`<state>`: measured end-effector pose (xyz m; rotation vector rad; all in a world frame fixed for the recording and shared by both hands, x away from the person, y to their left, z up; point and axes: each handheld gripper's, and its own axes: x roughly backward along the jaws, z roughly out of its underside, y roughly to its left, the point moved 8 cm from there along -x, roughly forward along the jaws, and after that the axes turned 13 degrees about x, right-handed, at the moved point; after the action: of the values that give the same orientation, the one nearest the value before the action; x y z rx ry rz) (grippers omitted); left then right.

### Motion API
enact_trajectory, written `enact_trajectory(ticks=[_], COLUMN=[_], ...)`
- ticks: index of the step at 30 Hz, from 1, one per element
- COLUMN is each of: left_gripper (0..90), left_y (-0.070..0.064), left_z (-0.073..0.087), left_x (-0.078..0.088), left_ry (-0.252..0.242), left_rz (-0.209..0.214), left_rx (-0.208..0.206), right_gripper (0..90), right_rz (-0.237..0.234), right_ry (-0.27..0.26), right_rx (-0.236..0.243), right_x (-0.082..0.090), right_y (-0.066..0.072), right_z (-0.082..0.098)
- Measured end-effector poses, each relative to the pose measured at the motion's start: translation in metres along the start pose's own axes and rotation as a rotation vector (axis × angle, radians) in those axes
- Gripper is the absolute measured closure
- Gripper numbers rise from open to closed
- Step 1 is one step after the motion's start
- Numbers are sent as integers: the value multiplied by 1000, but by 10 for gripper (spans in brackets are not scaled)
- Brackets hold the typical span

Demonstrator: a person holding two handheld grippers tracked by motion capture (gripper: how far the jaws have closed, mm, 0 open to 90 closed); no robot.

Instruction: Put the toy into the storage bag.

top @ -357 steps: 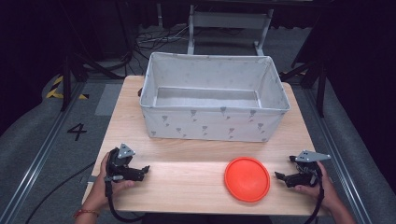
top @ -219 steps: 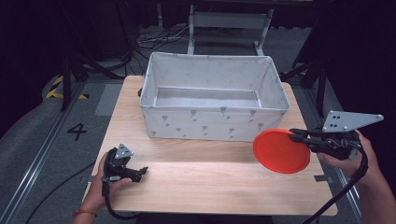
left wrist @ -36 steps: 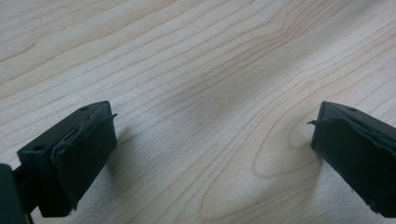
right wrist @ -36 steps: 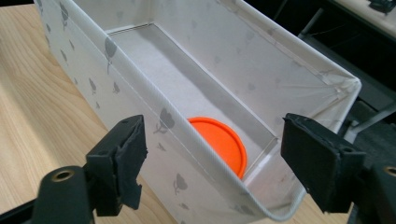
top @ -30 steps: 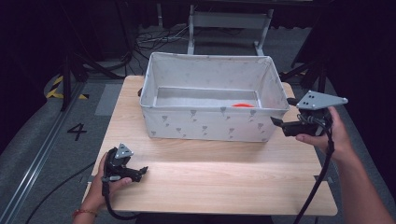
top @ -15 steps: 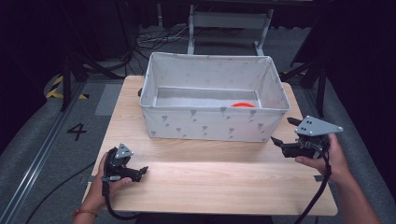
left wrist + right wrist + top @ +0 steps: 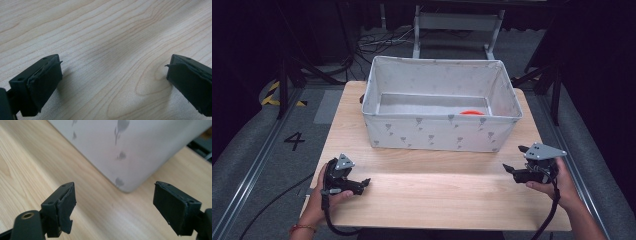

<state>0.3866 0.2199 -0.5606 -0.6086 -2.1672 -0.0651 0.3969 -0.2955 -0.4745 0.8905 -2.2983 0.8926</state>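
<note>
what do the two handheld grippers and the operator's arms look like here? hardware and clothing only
Both the left gripper and right gripper are black with two blocky black jaws carrying dark pads, a grey three-cornered plate on top and a black trailing cable. Forearms are bare, no sleeves; a red band sits on the left wrist.

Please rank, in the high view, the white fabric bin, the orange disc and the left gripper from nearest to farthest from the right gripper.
From the right gripper:
1. White fabric bin: its front right corner lies just up and left.
2. Orange disc: inside the bin, at its right end.
3. Left gripper: at the table's opposite front corner.
</note>
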Motion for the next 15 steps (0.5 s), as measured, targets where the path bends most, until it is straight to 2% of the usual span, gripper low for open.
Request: enact_trajectory(ticks=[6, 11, 15], left_gripper=[4, 4, 4], left_y=[0, 0, 0], left_z=[0, 1, 0], left_x=[0, 0, 0], left_ry=[1, 4, 0], left_rz=[2, 1, -1], left_rx=[2, 3, 0], right_gripper=[190, 190, 189], right_rz=[-11, -28, -47], right_ry=[44, 49, 59], right_rx=[-30, -77, -81], right_x=[-12, -20, -22], right_y=[5, 12, 20], right_z=[27, 49, 64])
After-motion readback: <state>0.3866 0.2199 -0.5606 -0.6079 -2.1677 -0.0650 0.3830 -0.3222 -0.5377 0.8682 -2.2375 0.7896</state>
